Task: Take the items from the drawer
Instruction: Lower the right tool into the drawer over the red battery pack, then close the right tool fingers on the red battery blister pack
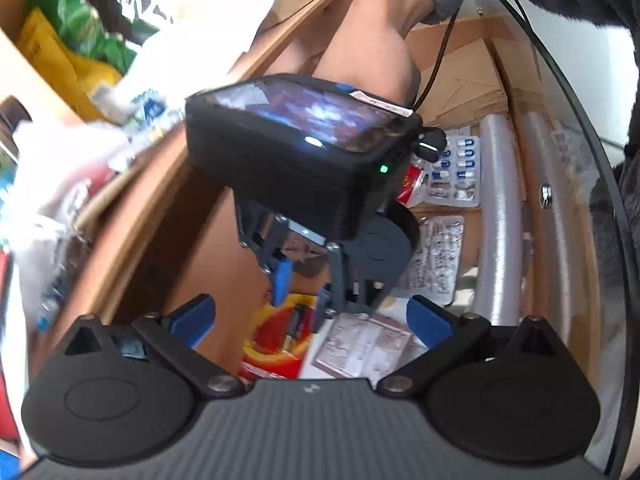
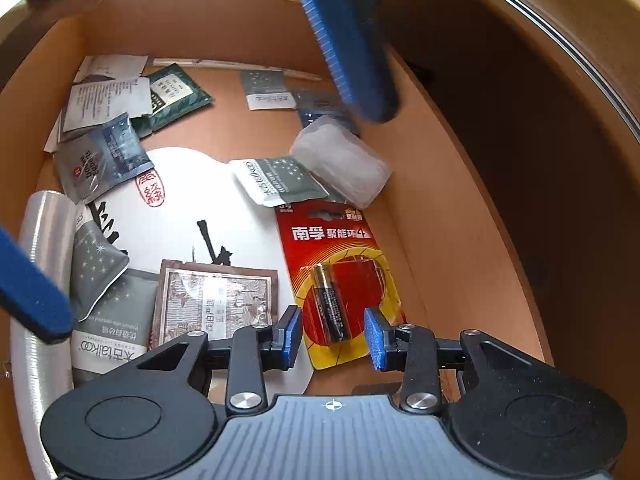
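The wooden drawer (image 2: 420, 208) holds a red battery card (image 2: 340, 272) with one black cell, near its right wall. My right gripper (image 2: 334, 336) is open, its blue pads on either side of the card's lower end with gaps showing. In the left wrist view, a hand holds the right gripper (image 1: 302, 296) low over the same battery card (image 1: 276, 340). My left gripper (image 1: 310, 320) hovers above it, open wide with nothing between its pads. Its blue fingers (image 2: 348, 40) loom into the right wrist view.
Beside the card lie a brown sachet (image 2: 216, 304), grey sachets (image 2: 276, 180), a clear plastic box (image 2: 340, 160) and a white sheet with black brushwork (image 2: 180, 208). Plastic rolls (image 1: 500, 220) and pill blister packs (image 1: 456, 168) fill the drawer's other side. Bags and boxes (image 1: 72, 52) clutter the area outside.
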A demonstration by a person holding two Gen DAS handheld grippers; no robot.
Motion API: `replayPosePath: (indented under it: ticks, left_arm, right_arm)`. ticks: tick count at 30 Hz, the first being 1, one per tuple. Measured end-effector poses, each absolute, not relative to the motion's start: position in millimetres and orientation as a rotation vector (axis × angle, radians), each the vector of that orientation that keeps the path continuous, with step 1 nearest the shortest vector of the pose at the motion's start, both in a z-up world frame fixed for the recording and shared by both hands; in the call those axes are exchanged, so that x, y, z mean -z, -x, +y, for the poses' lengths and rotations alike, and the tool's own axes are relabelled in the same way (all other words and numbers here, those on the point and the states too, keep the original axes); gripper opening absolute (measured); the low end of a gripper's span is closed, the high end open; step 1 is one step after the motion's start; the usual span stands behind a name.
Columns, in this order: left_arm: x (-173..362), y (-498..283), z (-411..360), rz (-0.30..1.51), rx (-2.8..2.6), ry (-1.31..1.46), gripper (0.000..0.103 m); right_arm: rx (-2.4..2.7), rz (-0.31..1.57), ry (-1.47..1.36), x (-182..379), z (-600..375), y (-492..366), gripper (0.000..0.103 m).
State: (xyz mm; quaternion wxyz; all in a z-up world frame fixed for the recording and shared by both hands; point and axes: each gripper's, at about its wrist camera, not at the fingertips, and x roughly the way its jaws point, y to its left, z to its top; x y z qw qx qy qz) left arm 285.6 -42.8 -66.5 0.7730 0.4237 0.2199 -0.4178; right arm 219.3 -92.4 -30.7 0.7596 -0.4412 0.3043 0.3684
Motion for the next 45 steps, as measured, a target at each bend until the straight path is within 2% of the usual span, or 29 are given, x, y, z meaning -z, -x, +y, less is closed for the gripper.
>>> replayPosePath:
  ticks: [5,14,20,25,27,28,30,31,38,39,41,45]
  left_arm:
    - [109.3,-337.3,-42.9,0.655,0.935,-0.888,0.102]
    - [171.7,-399.7,-39.9,0.612,0.838,-0.931,0.103]
    - [183.5,-416.2,-33.8,0.657,0.848,-0.864,0.103]
    - [203.4,-424.7,-38.8,0.639,0.847,-0.894,0.103]
    - [213.9,-434.8,-39.4,0.638,0.846,-0.904,0.103]
    - [219.7,-438.2,-40.4,0.634,0.843,-0.914,0.103]
    - [230.6,-445.7,-42.1,0.629,0.833,-0.927,0.103]
    - [235.5,-450.4,-42.6,0.631,0.827,-0.929,0.103]
    - [263.6,-480.8,-44.9,0.634,0.803,-0.920,0.103]
    - [268.0,-485.3,-45.8,0.629,0.803,-0.917,0.103]
    - [275.8,-496.6,-47.6,0.626,0.799,-0.914,0.103]
    - [274.9,-490.4,-54.6,0.629,0.793,-0.909,0.103]
  right_arm:
    - [-0.795,0.689,0.918,31.4,-93.3,-229.0,0.032]
    - [-0.797,0.694,0.880,33.2,-100.0,-231.3,0.033]
    - [-0.798,0.706,0.824,33.7,-102.4,-230.3,0.032]
    - [-0.814,0.720,0.812,33.3,-102.6,-230.9,0.027]
    - [-0.820,0.725,0.821,32.7,-101.1,-231.7,0.025]
    - [-0.823,0.722,0.833,31.2,-100.7,-231.3,0.012]
    - [-0.838,0.722,0.853,26.5,-99.8,-228.7,0.008]
    - [-0.855,0.730,0.859,23.7,-99.3,-227.1,0.000]
    - [-0.984,0.734,0.851,1.4,-102.2,-207.9,0.002]
    - [-0.920,0.695,0.862,1.7,-101.3,-207.4,0.008]
    - [-0.810,0.642,0.847,4.5,-102.4,-212.0,0.033]
    - [-0.760,0.735,0.762,20.9,-102.5,-228.4,0.031]
